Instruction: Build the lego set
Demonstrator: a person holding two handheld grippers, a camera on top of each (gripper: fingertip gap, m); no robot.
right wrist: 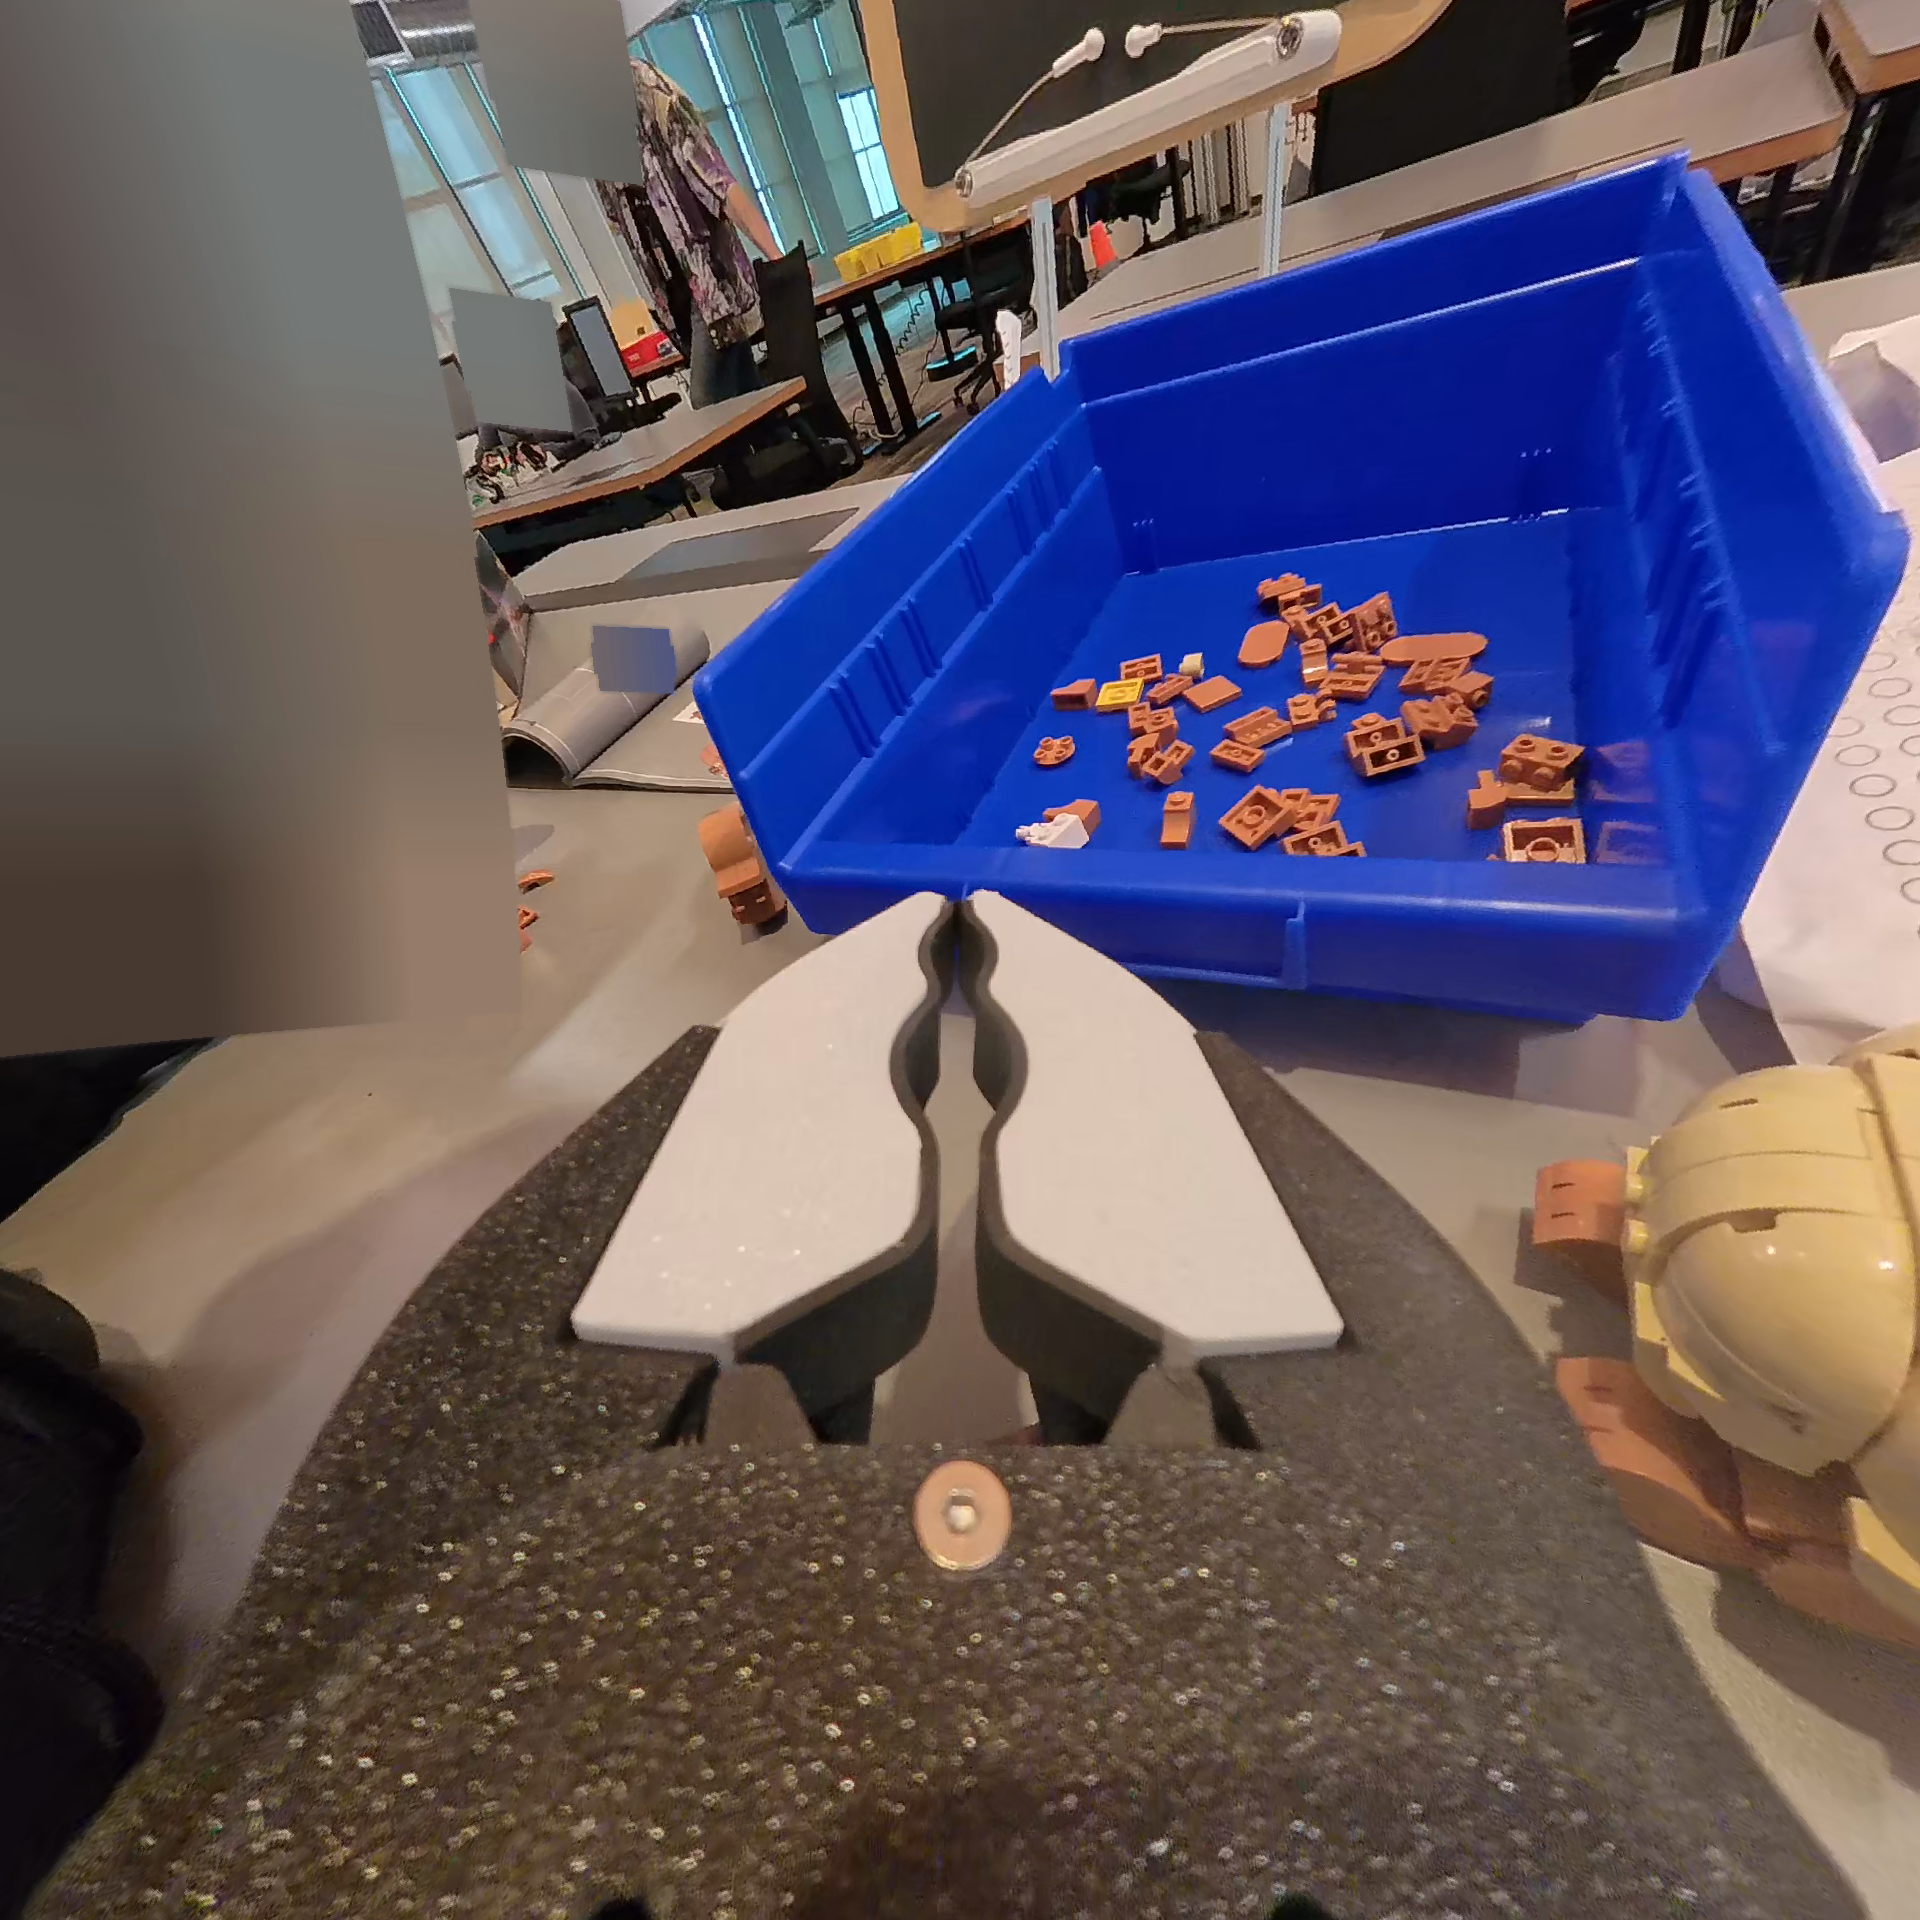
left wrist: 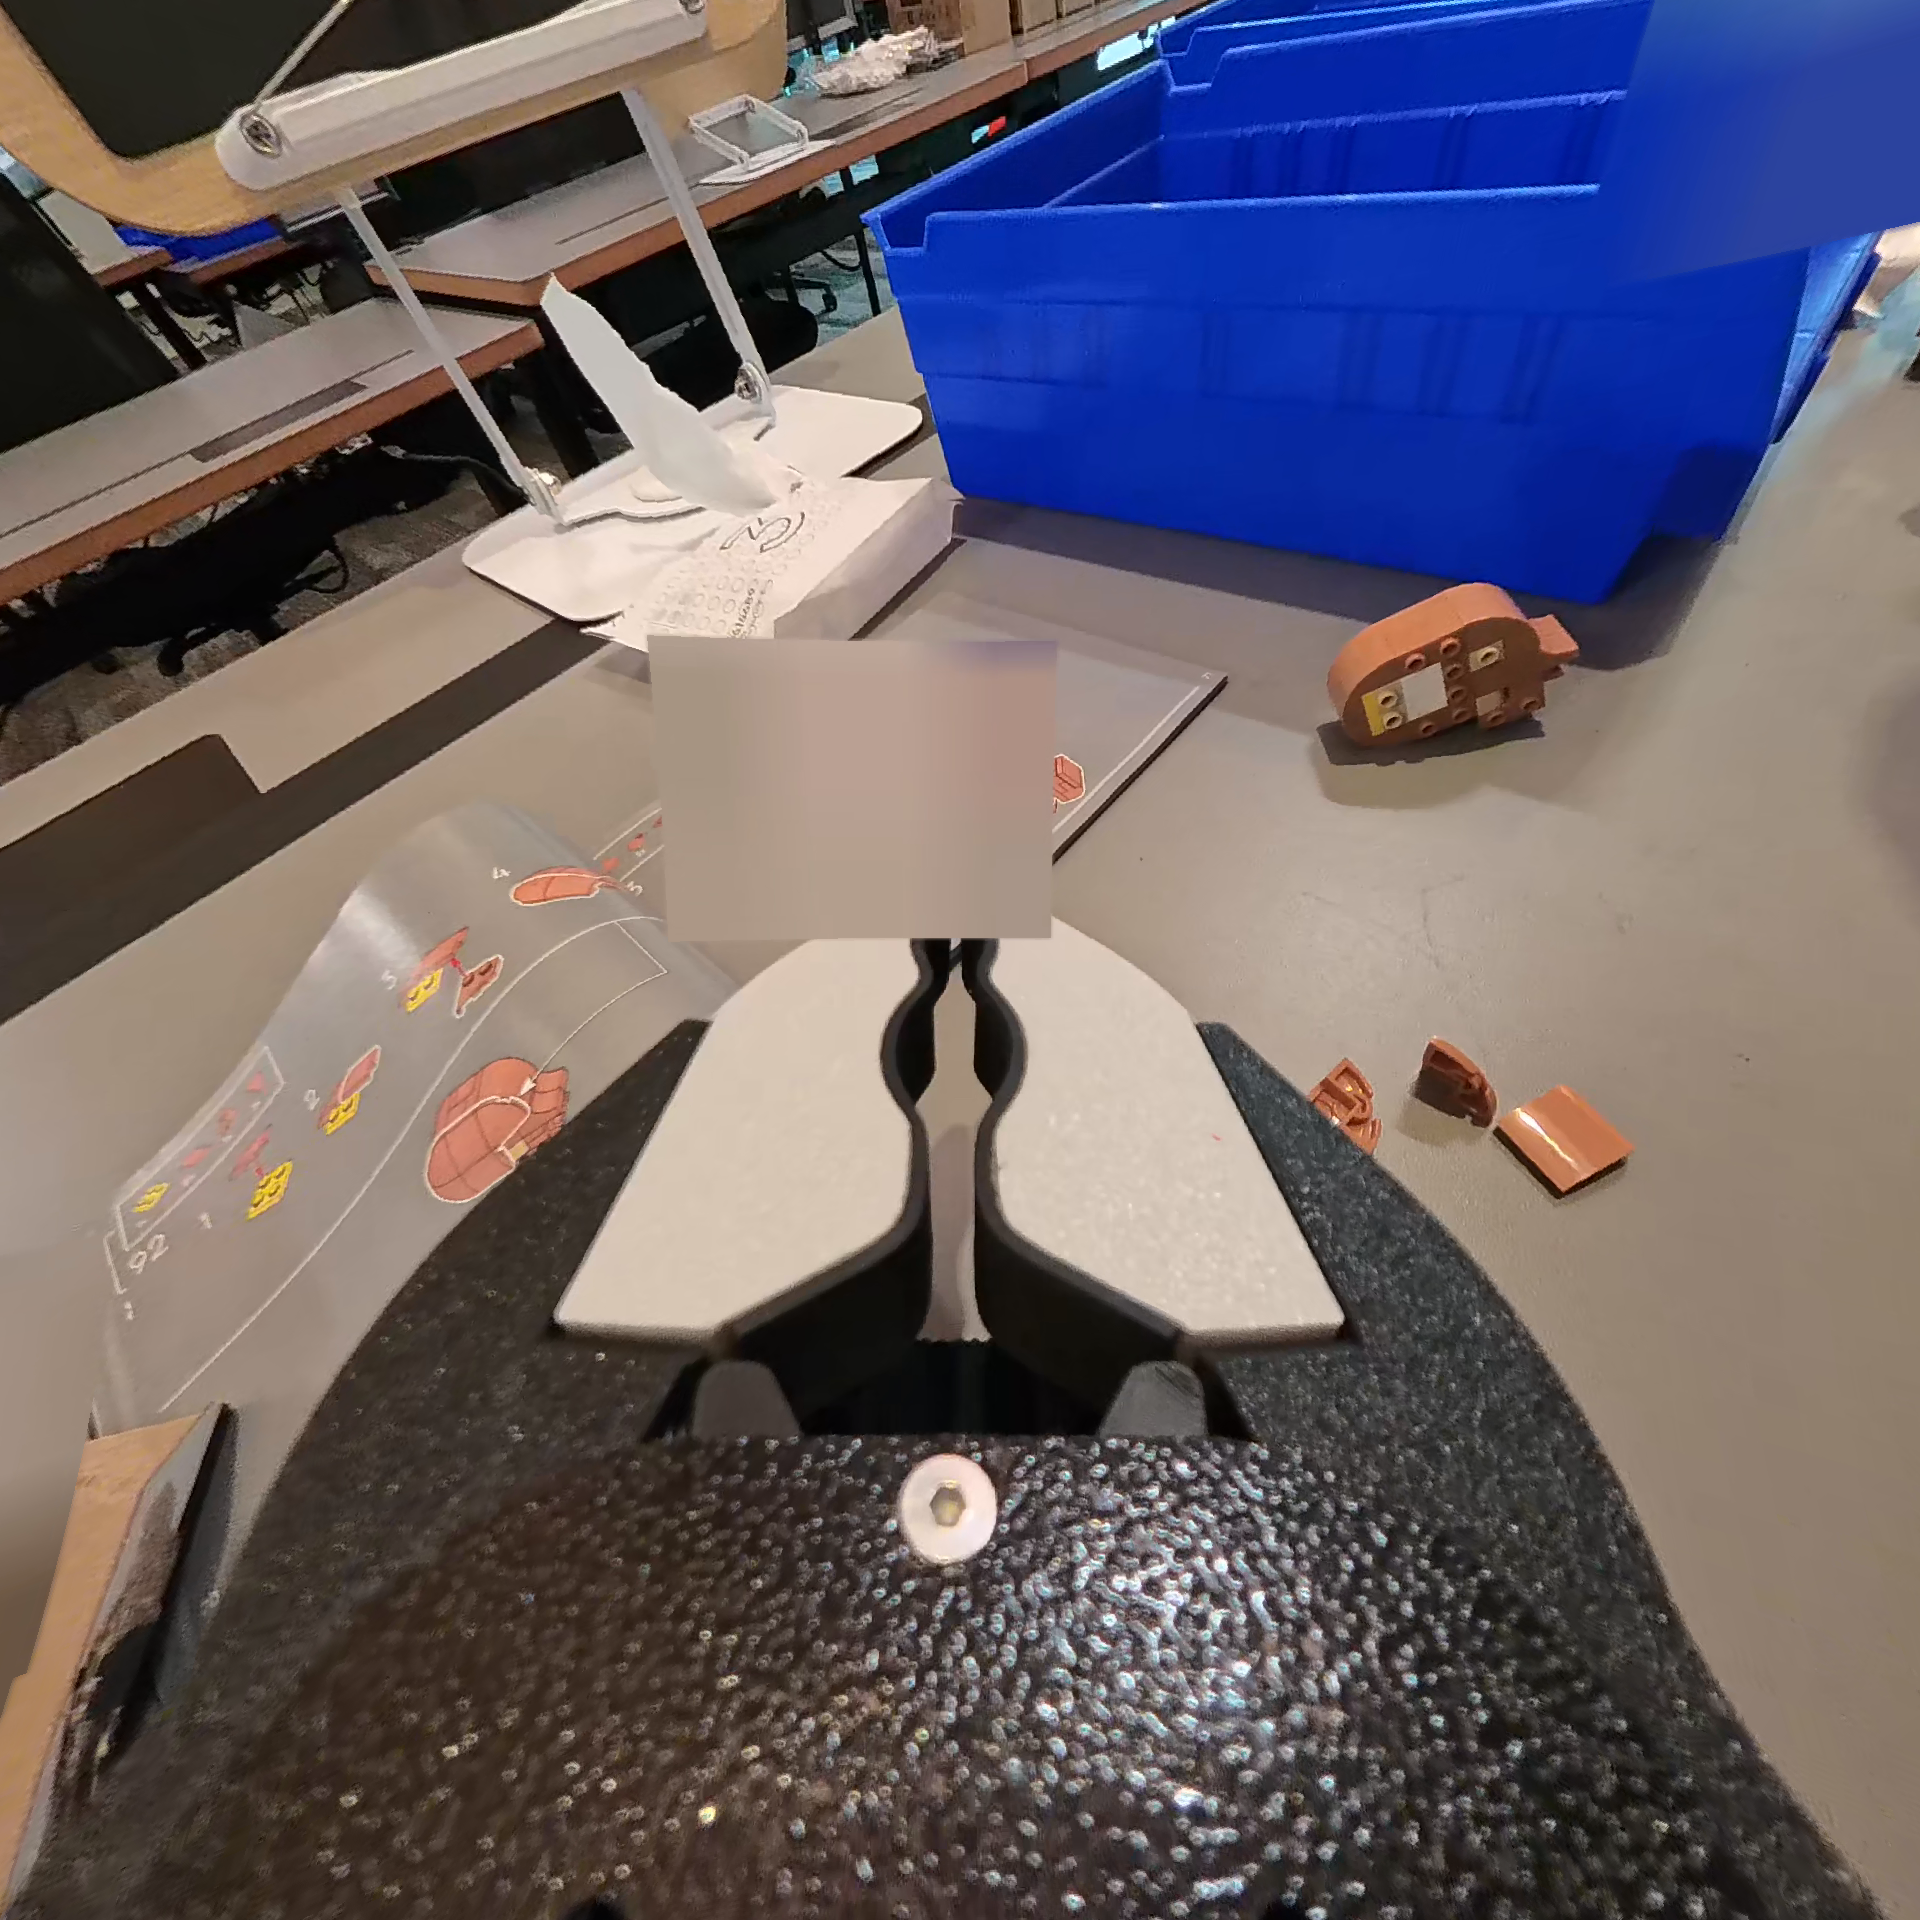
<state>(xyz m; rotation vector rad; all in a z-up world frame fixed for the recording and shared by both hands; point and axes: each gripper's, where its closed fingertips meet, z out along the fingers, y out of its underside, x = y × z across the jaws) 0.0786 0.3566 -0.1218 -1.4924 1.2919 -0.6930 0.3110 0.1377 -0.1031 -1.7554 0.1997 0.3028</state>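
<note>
**Grey worktable, blue bin, scattered brown bricks**

Worktops in matte grey fill an open office room, with more desks, chairs and tall windows behind the blue bin [right wrist: 1299, 935]. The bin stands on the grey table [left wrist: 1403, 935] and holds a loose scatter of small brown bricks [right wrist: 1340, 727].

Just in front of the bin's near rim hangs the right gripper [right wrist: 957, 914], its fingers closed together with nothing between them. Left of the bin lies an open instruction booklet [left wrist: 343, 1091], its page curling up from the table. The left gripper [left wrist: 951, 951] hovers over the booklet; its fingertips are hidden by a blurred patch, though the fingers below it run nearly together.

In front of the bin rests a brown brick assembly [left wrist: 1444, 675], with three loose brown pieces [left wrist: 1455, 1101] nearer the left gripper. Right of the bin's front sits a tan domed brick model [right wrist: 1766, 1299].
</note>
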